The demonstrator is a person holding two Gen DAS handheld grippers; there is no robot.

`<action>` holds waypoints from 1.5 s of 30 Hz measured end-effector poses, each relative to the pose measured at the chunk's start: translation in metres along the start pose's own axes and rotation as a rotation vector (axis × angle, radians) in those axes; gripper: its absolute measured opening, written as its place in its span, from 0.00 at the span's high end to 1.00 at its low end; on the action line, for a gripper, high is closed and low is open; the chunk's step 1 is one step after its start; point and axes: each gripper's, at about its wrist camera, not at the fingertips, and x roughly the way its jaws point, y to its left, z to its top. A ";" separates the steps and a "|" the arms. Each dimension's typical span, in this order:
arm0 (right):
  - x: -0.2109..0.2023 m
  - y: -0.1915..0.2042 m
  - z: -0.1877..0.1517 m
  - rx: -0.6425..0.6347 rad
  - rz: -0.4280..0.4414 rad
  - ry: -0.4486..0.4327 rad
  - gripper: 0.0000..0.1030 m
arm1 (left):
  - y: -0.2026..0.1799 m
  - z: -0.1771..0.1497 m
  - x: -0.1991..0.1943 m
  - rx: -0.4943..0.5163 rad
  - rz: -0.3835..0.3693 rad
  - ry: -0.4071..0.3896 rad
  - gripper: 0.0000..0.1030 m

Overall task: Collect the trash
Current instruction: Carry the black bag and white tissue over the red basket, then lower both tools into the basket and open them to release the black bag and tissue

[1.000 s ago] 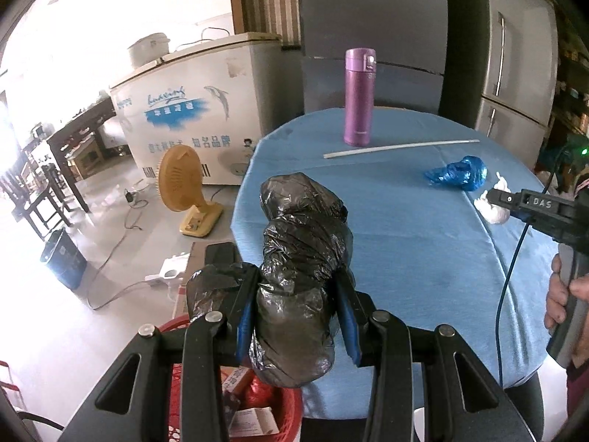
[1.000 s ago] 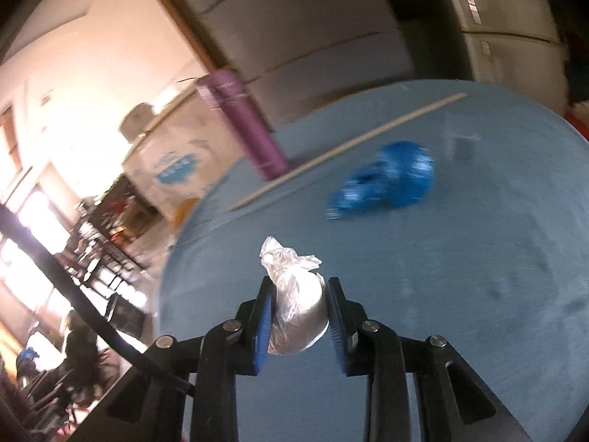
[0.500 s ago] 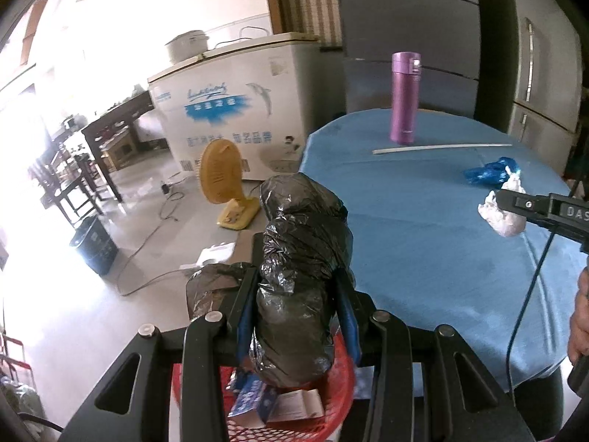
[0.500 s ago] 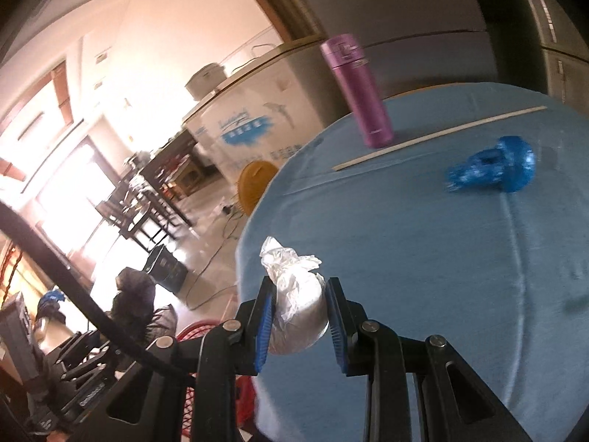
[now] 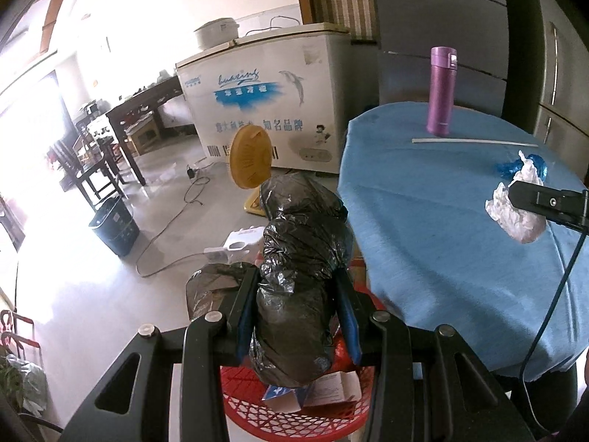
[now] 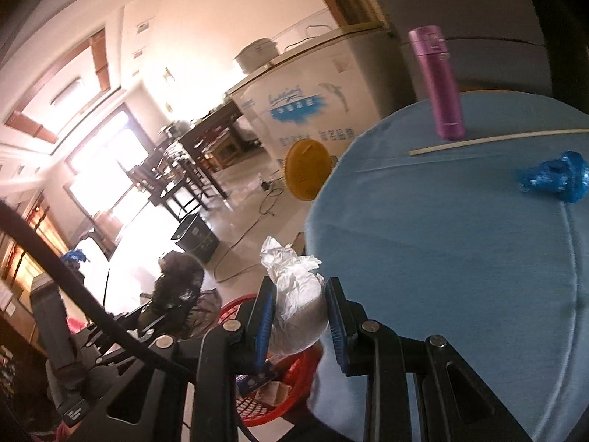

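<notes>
Round table with blue cloth (image 5: 441,243) fills the 3 o'clock half of the left wrist view. White chest freezer (image 5: 265,99) stands on the floor behind it, at 12 o'clock. Red mesh basket (image 5: 294,409) sits on the floor at 6 o'clock, just beside the table edge, with cartons inside.

Left gripper (image 5: 296,316): jaws clamped on a crumpled black plastic bag (image 5: 302,258), held above the red basket. Yellow fan (image 5: 250,162) on the floor beyond it.

Right gripper (image 6: 300,326): jaws clamped on a white crumpled bag (image 6: 298,302), at the table's edge; the basket rim shows below it at 7 o'clock.

On the table: purple flask (image 5: 441,90) upright at 1 o'clock, a long white stick (image 5: 475,141) lying just in front of it, a blue crumpled bag (image 6: 556,176) near the stick, apart from both grippers.
</notes>
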 end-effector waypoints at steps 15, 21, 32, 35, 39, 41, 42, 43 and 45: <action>0.030 0.029 -0.013 -0.048 0.052 0.089 0.71 | 0.014 -0.009 0.018 -0.019 0.030 0.051 0.60; 0.038 0.037 -0.015 -0.059 0.064 0.115 0.71 | 0.014 -0.014 0.020 -0.014 0.034 0.065 0.60; 0.052 0.045 -0.016 -0.064 0.080 0.155 0.70 | 0.012 -0.015 0.027 -0.003 0.039 0.088 0.60; 0.054 0.045 -0.017 -0.070 0.080 0.151 0.70 | 0.012 -0.017 0.028 -0.001 0.039 0.095 0.60; 0.057 0.045 -0.018 -0.071 0.085 0.159 0.70 | 0.010 -0.017 0.032 0.004 0.037 0.105 0.60; 0.058 0.044 -0.018 -0.070 0.084 0.163 0.70 | 0.010 -0.019 0.034 0.007 0.031 0.116 0.59; 0.060 0.044 -0.019 -0.067 0.085 0.168 0.70 | 0.010 -0.018 0.036 0.015 0.026 0.121 0.59; 0.062 0.044 -0.019 -0.066 0.085 0.171 0.70 | 0.010 -0.019 0.037 0.017 0.026 0.126 0.60; 0.064 0.045 -0.020 -0.067 0.085 0.177 0.70 | 0.011 -0.019 0.039 0.017 0.026 0.132 0.60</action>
